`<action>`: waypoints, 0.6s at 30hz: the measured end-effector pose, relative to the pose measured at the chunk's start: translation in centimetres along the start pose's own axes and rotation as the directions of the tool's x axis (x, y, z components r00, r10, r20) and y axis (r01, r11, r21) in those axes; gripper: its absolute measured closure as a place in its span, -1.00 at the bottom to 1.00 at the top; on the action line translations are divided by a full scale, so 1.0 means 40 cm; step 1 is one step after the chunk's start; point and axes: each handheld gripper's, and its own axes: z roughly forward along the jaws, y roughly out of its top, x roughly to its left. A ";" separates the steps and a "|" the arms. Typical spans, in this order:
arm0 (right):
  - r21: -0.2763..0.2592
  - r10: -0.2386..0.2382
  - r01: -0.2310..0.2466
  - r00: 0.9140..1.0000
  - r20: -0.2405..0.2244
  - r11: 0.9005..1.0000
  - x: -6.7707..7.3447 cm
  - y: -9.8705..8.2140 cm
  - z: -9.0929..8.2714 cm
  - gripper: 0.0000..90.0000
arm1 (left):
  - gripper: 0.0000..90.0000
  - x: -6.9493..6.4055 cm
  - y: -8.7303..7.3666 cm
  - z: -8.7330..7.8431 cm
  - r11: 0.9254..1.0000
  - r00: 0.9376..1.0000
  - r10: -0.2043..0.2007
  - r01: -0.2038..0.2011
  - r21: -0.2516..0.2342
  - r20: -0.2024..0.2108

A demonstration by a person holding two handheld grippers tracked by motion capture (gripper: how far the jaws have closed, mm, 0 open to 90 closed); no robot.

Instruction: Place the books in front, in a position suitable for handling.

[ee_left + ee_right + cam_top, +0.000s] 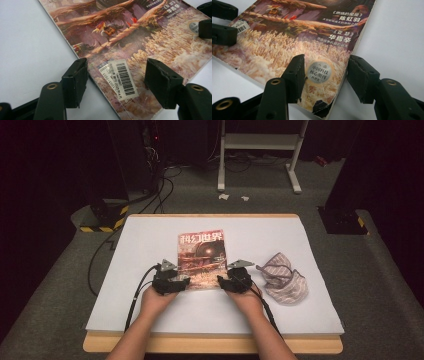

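black jaws of my left gripper point(116, 83) rise at the near edge of the left gripper view, standing well apart, one at the spine edge of the magazine point(140, 37) and one over the cover, with the white barcode sticker point(124, 77) showing in the gap; the pads press on nothing that i can see. black jaws of my right gripper point(325, 78) straddle the other near corner in the right gripper view, moderately wide, one over the cover just beside the round silver seal point(319, 72) and one past the page edge over bare white surface; that corner of the cover looks torn and dark. i see no pad clamped on the magazine. from the high view, my two hands come in from the bottom, the left gripper point(171, 281) at the near left corner of the magazine point(202, 257) and the right gripper point(236, 279) at the near right corner. the magazine lies flat and closed near the middle of the white table top point(150, 235), cover up, its red title at the far end. to the right of it, apart from it and near my right hand, lies a crumpled striped cloth point(285, 277). beyond the table i see grey floor point(50, 270), cables point(160, 190) and a white metal frame point(260, 150).
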 end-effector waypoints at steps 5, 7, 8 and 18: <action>-0.006 0.012 -0.012 1.000 0.014 1.000 -0.015 0.017 0.013 -0.09 | -0.26 0.017 0.016 0.015 1.000 1.000 -0.027 0.027 -0.007 -0.007; -0.002 0.028 -0.028 0.999 0.016 1.000 -0.027 0.031 0.031 -0.15 | -0.31 0.029 0.036 0.033 0.999 0.999 -0.043 0.043 0.003 -0.026; -0.003 0.043 -0.043 0.999 0.015 0.999 -0.033 0.037 0.039 -0.15 | -0.32 0.033 0.040 0.038 0.998 0.998 -0.055 0.055 -0.007 -0.026; 0.002 0.043 -0.043 0.999 0.015 0.999 -0.032 0.054 0.056 0.02 | -0.19 0.032 0.046 0.044 0.999 0.998 -0.041 0.041 0.001 -0.039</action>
